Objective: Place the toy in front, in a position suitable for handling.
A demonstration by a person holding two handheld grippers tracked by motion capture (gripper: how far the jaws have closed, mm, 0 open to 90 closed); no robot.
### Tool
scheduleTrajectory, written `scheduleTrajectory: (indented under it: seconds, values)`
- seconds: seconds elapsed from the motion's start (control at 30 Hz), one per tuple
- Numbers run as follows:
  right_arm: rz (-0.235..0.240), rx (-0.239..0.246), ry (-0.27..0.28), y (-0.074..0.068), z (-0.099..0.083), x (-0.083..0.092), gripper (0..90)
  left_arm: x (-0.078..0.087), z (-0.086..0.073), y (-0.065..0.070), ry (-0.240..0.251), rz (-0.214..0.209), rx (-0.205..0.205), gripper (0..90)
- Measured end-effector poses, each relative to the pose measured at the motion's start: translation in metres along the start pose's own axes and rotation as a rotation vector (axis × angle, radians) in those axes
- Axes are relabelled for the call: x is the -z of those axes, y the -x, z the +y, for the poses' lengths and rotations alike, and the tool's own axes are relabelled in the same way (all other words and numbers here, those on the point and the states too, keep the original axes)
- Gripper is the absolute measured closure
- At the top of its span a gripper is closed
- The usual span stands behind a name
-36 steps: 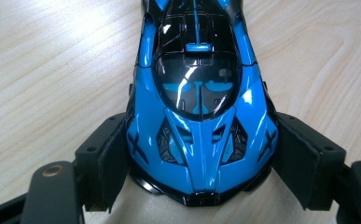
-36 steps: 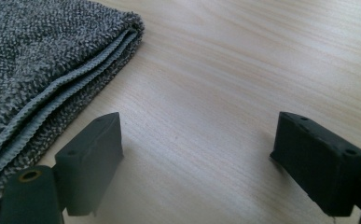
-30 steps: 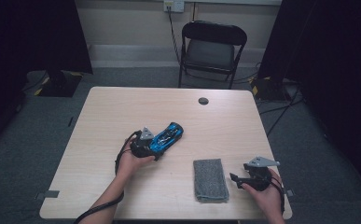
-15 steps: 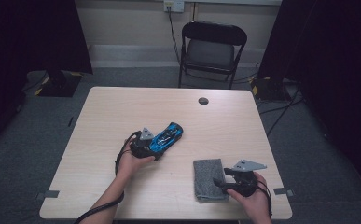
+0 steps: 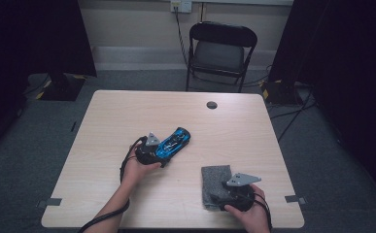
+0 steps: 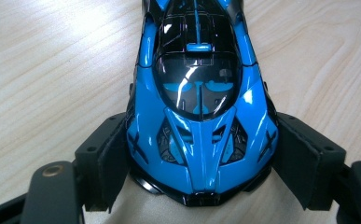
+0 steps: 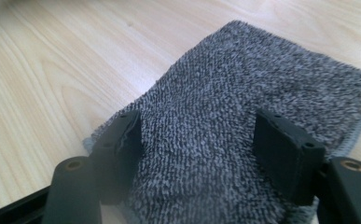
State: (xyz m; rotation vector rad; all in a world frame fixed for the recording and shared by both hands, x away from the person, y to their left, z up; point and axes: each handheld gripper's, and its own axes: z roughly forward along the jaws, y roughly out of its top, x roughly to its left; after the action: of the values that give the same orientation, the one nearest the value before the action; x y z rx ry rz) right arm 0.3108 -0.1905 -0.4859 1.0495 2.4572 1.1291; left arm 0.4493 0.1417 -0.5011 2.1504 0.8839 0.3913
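Cloth point(image 5: 215, 185), grey and folded, lies at the table's point(image 5: 127, 111) near edge; the right gripper point(image 5: 224, 198) has come in over it, jaws just widening and standing apart with terry between them, seemingly to pick it up for wiping. Further in, the left gripper point(image 5: 162, 156) clamps the blue toy car point(image 5: 172, 144) by its sides, likely steadying it on the wood. Beyond stands a chair point(image 5: 221, 51).

Glossy blue plastic noted on toy car point(image 6: 199, 126); rough grey terry cloth point(image 7: 243, 116); matt pale wood-grain table point(image 5: 127, 116).
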Motion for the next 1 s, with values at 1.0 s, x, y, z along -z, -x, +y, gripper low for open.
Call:
scheduleTrajectory:
  seconds: [1.0]
  values:
    - [-0.043, 0.013, 0.002, 0.005, 0.005, -0.001, 29.6, 0.001, -0.001, 0.001, -0.001, 0.005, 0.003, 24.4]
